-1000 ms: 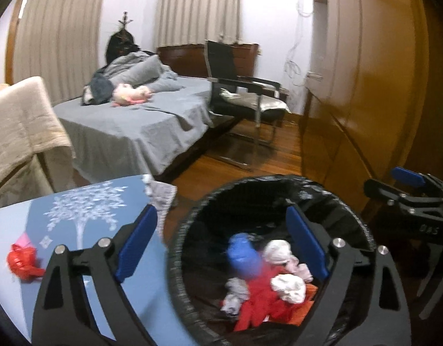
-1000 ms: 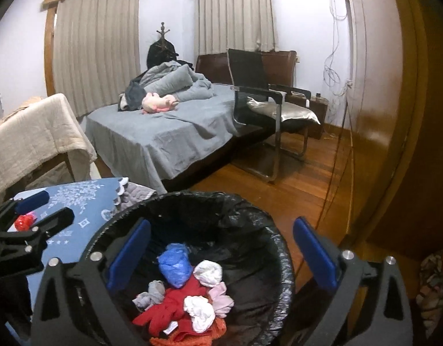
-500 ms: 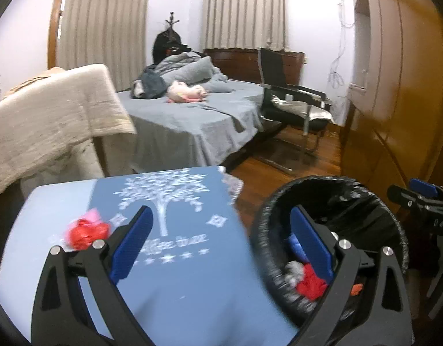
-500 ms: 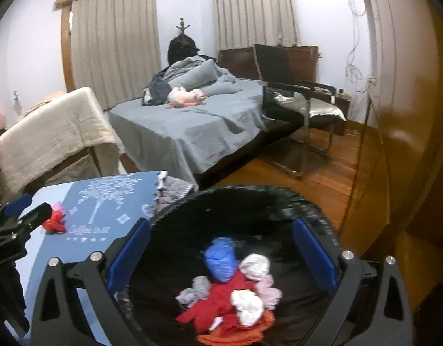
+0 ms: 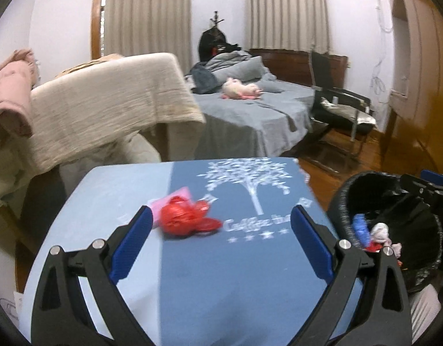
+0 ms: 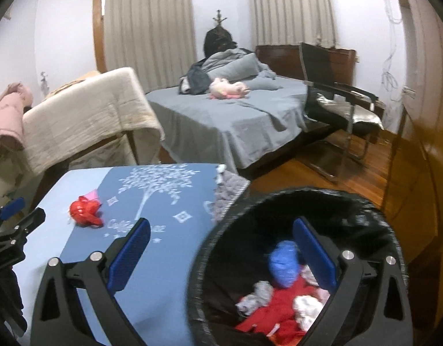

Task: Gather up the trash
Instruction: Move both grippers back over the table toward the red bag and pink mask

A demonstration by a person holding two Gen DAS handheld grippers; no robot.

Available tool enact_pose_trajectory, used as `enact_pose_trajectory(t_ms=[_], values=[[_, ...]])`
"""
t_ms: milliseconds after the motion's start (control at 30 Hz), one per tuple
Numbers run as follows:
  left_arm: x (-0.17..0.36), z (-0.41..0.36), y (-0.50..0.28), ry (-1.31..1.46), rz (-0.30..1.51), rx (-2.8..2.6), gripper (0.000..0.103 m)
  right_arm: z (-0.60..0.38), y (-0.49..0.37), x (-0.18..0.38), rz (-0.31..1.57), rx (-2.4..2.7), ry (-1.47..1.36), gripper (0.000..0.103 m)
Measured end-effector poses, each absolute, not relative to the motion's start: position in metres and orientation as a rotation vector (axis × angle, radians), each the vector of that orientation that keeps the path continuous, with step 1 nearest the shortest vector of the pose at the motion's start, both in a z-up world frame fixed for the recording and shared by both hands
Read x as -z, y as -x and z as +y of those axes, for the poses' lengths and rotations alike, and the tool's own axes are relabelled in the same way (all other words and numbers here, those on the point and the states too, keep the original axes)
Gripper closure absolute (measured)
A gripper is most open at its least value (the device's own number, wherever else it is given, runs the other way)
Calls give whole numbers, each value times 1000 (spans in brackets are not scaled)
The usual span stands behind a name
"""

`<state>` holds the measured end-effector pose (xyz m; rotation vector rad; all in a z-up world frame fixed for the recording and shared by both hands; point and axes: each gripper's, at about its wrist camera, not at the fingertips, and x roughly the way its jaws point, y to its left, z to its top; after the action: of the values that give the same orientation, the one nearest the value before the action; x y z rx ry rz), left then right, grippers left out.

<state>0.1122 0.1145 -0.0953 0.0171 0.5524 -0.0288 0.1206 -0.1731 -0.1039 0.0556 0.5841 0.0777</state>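
Several scraps already in bin | one red wrapper left on worktop | left tongs wide, empty | right tongs wide, empty, over bin

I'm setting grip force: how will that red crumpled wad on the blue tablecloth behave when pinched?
The red wad looks like thin, glossy, crinkled film, so probably very light and crushable. Its shiny surface may slip, and a lobe spreads sideways, so it may flop.
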Motion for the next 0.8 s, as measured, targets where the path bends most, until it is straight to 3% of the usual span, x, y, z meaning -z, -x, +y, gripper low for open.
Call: enact_pose_trajectory(t_ms=[800], values=[[140,265,-148,77,619,-204,9,20,-208,160,680,-333,28,6]])
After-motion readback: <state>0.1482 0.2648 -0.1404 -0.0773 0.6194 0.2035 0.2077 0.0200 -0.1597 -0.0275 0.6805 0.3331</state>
